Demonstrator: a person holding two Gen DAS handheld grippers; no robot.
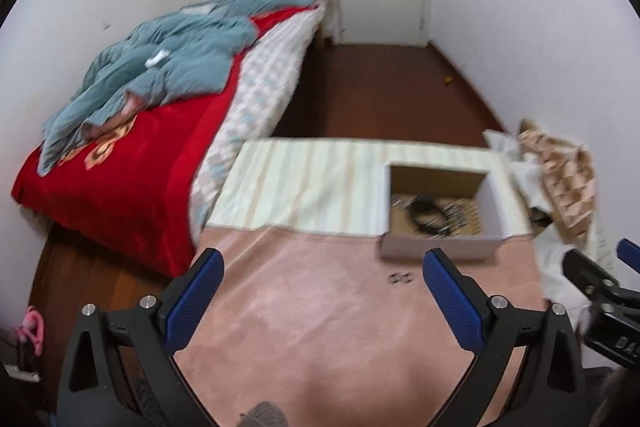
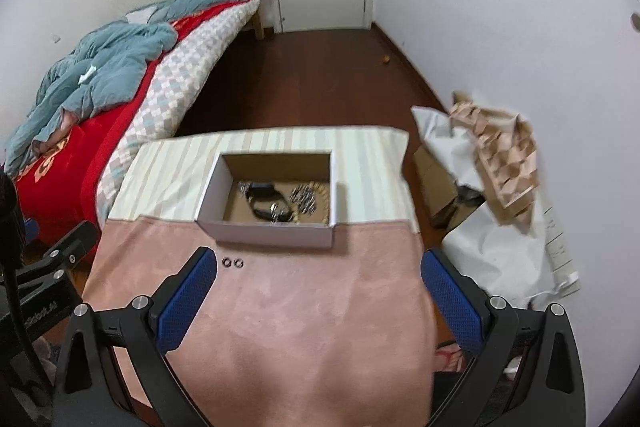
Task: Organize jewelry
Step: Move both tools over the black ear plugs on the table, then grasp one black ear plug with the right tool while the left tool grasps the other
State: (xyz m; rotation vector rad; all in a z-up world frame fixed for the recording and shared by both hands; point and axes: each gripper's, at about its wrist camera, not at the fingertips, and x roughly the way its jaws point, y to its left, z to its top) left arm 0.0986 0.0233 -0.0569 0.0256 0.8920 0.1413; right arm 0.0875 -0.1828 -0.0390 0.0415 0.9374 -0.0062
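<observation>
Right wrist view is showing both your left gripper (image 1: 322, 297) and right gripper (image 2: 318, 297) hanging wide and empty while two small rings (image 2: 233, 262) are lying near the box (image 2: 266, 233), so you are needing to go down slowly.

Little legible lettering. On the black plastic body of my right gripper (image 1: 618, 337), seen at the edge of my left wrist view, white capitals read "DAS", cut off by the frame. On the black body of my left gripper (image 2: 42, 315), in my right wrist view, a white word sits, too blurred to read. Nothing else carries readable text.
</observation>
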